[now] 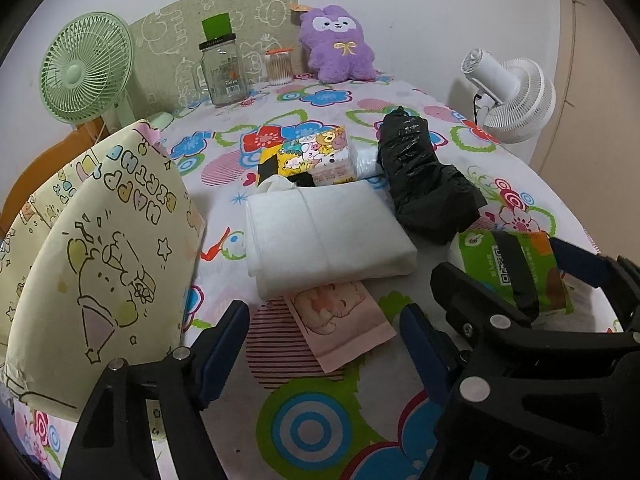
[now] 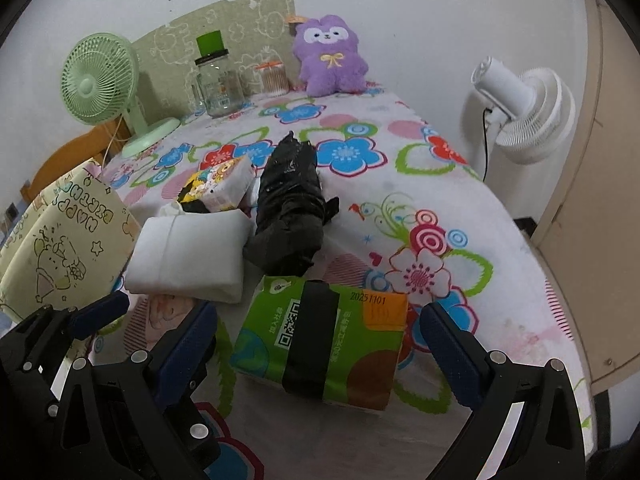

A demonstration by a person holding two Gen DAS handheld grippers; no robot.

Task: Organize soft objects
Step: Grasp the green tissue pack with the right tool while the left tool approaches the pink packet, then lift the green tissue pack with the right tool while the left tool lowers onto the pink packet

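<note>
green tissue pack lies flat, long axis across open right tool

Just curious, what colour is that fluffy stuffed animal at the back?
The plush toy is purple, with a white face and yellow bow; clearest in the right wrist view.

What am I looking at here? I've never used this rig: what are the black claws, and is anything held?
The claws are two hand-held grippers carried by a person, each with a fisheye camera looking along its fingers. One picture is from the left hand-held gripper, open over a pink packet. The other is from the right hand-held gripper, open around a green tissue pack without gripping it. On the flowered cloth also lie a white folded pad, a black bag, a cartoon tissue pack and a paper bag. Nothing is held.
</note>
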